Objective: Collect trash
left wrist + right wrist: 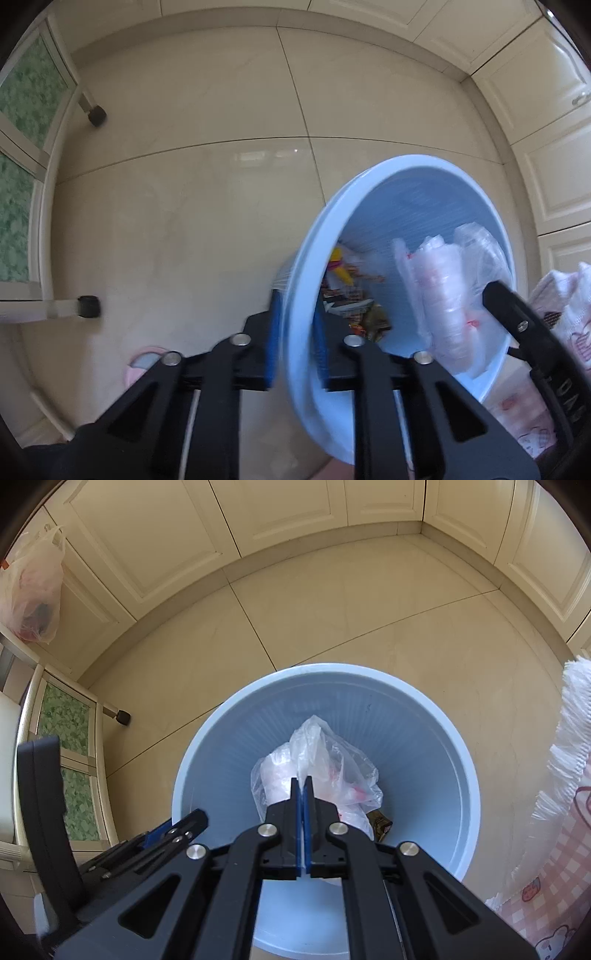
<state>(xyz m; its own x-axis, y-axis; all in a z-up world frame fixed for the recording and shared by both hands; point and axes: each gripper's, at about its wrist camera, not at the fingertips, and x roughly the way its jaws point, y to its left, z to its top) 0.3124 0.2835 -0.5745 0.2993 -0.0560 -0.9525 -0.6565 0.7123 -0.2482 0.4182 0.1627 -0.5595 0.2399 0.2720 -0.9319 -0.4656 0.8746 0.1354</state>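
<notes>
Item: blue bin (436, 746) on floor, rim clamped in left gripper (295, 332). Right gripper (303, 801) pinches clear bag (332, 768) inside bin. Step: bag removal, likely. Next: lift bag clear, bin held steady.

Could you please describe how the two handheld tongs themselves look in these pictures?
Both the left tongs and the right tongs are matte black plastic linkages with triangular cut-outs and round silver rivets at the pivots. Each ends in two flat fingers faced with blue pads. White lettering marks the right tool's black body in the left wrist view. No cables or sleeves show.
</notes>
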